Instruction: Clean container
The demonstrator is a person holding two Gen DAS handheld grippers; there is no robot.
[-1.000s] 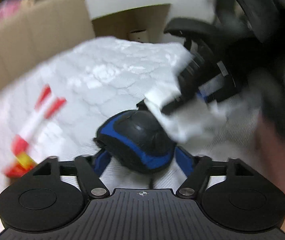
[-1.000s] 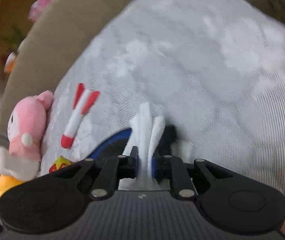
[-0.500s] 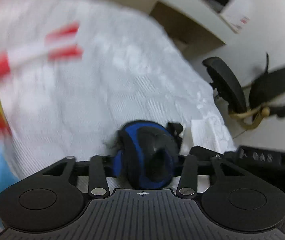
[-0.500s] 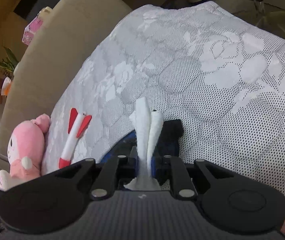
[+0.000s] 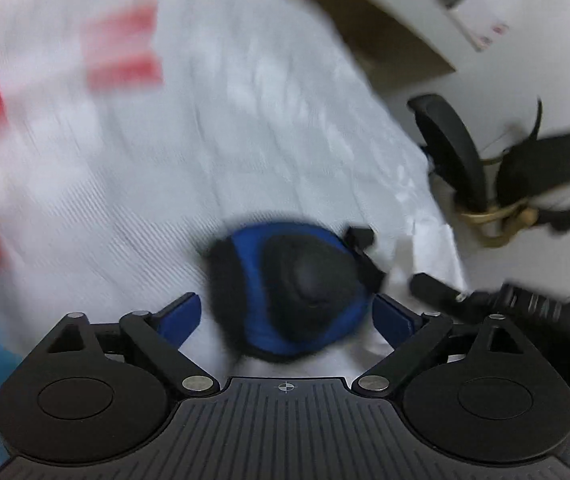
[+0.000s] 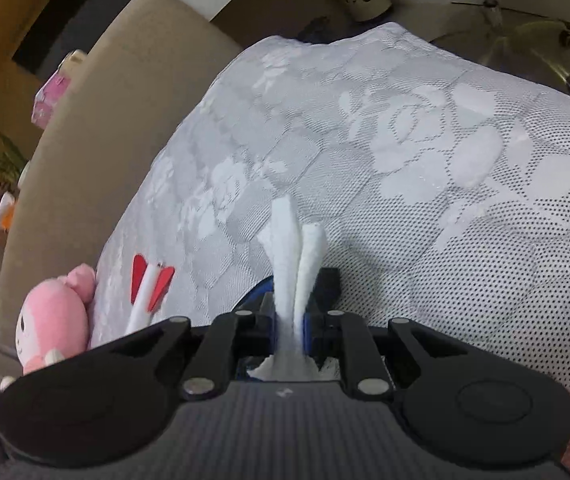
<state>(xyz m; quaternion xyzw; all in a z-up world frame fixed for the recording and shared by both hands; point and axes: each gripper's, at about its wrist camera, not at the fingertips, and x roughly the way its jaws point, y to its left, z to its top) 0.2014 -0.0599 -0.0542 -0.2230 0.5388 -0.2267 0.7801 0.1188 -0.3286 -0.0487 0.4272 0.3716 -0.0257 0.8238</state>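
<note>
1. Container [image 5: 289, 284], a rounded blue-and-black case, is lying between the spread blue fingers of the left gripper [image 5: 285, 316], which is standing wide open around it; whether the pads are touching its sides I cannot tell through the blur.
2. Right gripper [image 6: 288, 312] is clenching a folded white tissue [image 6: 293, 248], its jaws pressed close on the wad, right above the case.
3. Judging by this, wiping is only getting started or is mid-way; no cleaned result is showing.
4. Farther out, the case is resting near the edge of a bed [image 6: 425, 168] under lace cover, with a red-and-white toy rocket [image 6: 149, 284] and a pink plush [image 6: 55, 316] at the opposite edge.
</note>
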